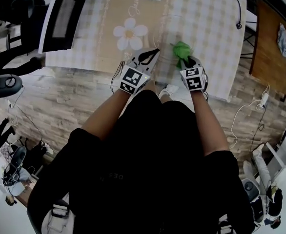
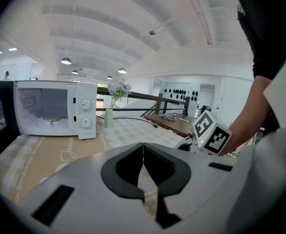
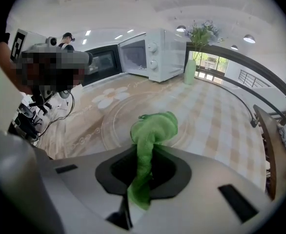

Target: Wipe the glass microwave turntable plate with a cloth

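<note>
**A:** ok, left end first, what's seen there?

**B:** A white microwave oven (image 2: 86, 113) is parked at the left end of the table, with its dark-windowed door swung wide open. Just to its right, a pale green vase (image 2: 109, 117) with flowers in it is stood on the beige checked tablecloth (image 1: 206, 28).

**A:** and the left gripper?

**B:** The left gripper (image 1: 155, 50) is held over the near edge of the table, beside the big white flower print. In the left gripper view its two dark jaws are pressed tip to tip, and nothing is caught between them.

**A:** where's the plate then?

**B:** The clear round glass turntable plate (image 3: 114, 118) is laid flat on the tablecloth, out of the oven, straight ahead of the right gripper (image 1: 184, 62). Only its rim and faint rings are picked out in the right gripper view. In the head view it's barely made out.

**A:** cloth?

**B:** A bright green cloth (image 3: 153, 128) is pinched between the right gripper's jaws. A twisted tail is left hanging back through them, and a bunched head is pushed out over the plate. Whether the glass is actually touched by it can't be told.

**A:** anything further right?

**B:** A brown wooden table (image 1: 270, 48) is set well apart at the right edge.
</note>
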Tool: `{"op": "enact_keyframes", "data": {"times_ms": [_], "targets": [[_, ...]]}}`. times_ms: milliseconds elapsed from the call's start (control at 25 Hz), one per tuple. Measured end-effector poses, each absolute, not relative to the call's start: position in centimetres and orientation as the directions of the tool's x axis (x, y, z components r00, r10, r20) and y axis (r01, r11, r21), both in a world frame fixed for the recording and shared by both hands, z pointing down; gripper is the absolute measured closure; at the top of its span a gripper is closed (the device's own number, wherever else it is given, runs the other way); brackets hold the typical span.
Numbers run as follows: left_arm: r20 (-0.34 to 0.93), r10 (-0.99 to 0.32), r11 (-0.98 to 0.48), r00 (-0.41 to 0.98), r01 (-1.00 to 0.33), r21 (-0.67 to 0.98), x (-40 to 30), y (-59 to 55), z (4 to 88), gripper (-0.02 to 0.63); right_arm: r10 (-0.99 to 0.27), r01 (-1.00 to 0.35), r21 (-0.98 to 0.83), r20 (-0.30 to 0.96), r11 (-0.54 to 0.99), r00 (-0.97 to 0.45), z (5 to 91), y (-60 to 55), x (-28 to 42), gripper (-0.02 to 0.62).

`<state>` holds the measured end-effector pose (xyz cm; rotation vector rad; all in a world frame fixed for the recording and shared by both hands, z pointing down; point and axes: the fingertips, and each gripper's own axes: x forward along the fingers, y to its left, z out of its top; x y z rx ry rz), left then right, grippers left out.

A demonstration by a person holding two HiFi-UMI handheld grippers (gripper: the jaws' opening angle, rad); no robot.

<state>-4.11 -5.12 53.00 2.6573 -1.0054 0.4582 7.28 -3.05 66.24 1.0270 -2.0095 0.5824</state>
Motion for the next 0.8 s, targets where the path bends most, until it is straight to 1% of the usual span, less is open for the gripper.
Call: {"op": "enact_keyframes", "data": {"times_ms": [160,320,600,800], "targets": [[0.320,-0.623,-0.717,0.714,-0.685,0.130,-4.0,-5.1,50.0,0.586,-0.484,-0.808,-0.073,0.768,0.585,-0.420,63.6,-3.5,7.4,0.538],[0.271,-0.640,-0.722,0.719,-0.684,0.110,-3.9,-4.5,46.6,0.586,-0.524,-0.781,-0.113,0.682,0.614,-0.510,59.2,-3.4,7.1,0.538],[0.195,-0.652,-0.736,0.732,-0.674,0.070,-2.9,-3.2,41.4,0.586,-0.604,-0.716,-0.138,0.442,0.684,-0.663,48.6,-3.4,6.2,0.538],[0.142,-0.672,-0.728,0.727,-0.683,0.053,-2.3,-2.5,37.5,0.586,-0.639,-0.689,-0.125,0.286,0.714,-0.714,41.3,-2.6,6.6,0.540]]}}
